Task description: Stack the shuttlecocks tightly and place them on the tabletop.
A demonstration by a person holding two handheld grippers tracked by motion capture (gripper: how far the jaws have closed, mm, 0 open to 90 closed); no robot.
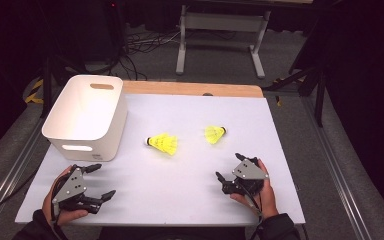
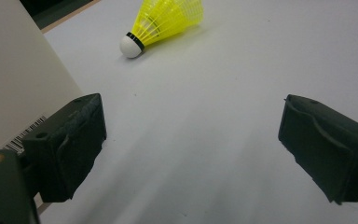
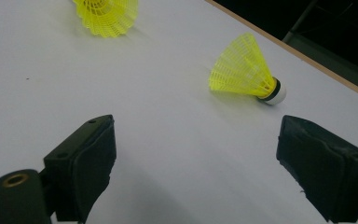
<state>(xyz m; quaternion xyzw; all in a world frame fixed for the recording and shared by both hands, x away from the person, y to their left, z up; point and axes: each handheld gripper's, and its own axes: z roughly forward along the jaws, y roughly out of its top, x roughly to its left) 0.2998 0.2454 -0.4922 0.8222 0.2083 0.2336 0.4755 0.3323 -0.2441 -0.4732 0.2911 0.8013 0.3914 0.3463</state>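
Two yellow shuttlecocks lie on their sides on the white table [image 1: 180, 185]. The left shuttlecock [image 1: 163, 143] [image 2: 168, 21] points its white cork toward the bin. The right shuttlecock [image 1: 214, 134] [image 3: 247, 70] has its cork facing right. A white plastic bin [image 1: 87, 115] stands at the back left. My left gripper [image 1: 101, 181] [image 2: 191, 126] rests near the front left, open and holding nothing, just in front of the bin. My right gripper [image 1: 229, 166] [image 3: 196, 149] sits at the front right, open and holding nothing, a short way in front of the right shuttlecock.
The bin's wall [image 2: 14, 93], with a barcode label, stands close beside the left gripper's left jaw. A wooden strip [image 1: 195, 89] runs along the table's far edge. Beyond it are cables and a metal stand [image 1: 220, 30] on the floor.
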